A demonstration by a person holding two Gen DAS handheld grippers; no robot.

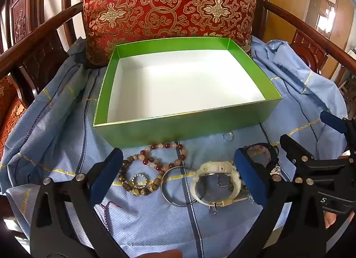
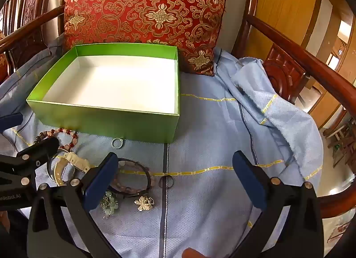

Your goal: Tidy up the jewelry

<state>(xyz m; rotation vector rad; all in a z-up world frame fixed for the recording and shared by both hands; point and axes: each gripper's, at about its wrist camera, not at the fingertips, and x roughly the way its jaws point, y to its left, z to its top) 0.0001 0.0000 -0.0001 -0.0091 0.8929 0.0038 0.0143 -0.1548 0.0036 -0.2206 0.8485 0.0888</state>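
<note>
both tools, left tool (image 1: 178, 182) and right tool (image 2: 175, 182), were held fully open and empty. jewelry (image 1: 155, 169) was clustered on cloth before the empty green box (image 1: 271, 106); tangled pieces could be snagged together.

Wooden chair (image 1: 40, 35) seat under blue cloth (image 1: 155, 224), bearing green box (image 1: 178, 129), scattered bracelets (image 1: 142, 177), red cushion (image 1: 169, 4).

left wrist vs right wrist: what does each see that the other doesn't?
Left wrist only: the small sparkly ring inside the brown bead bracelet, and the full white watch.
Right wrist only: two flower brooches, a thin dark ring, and bare cloth to the right.
Both: the empty green box, red cushion, red bead bracelet, and both grippers open.
</note>
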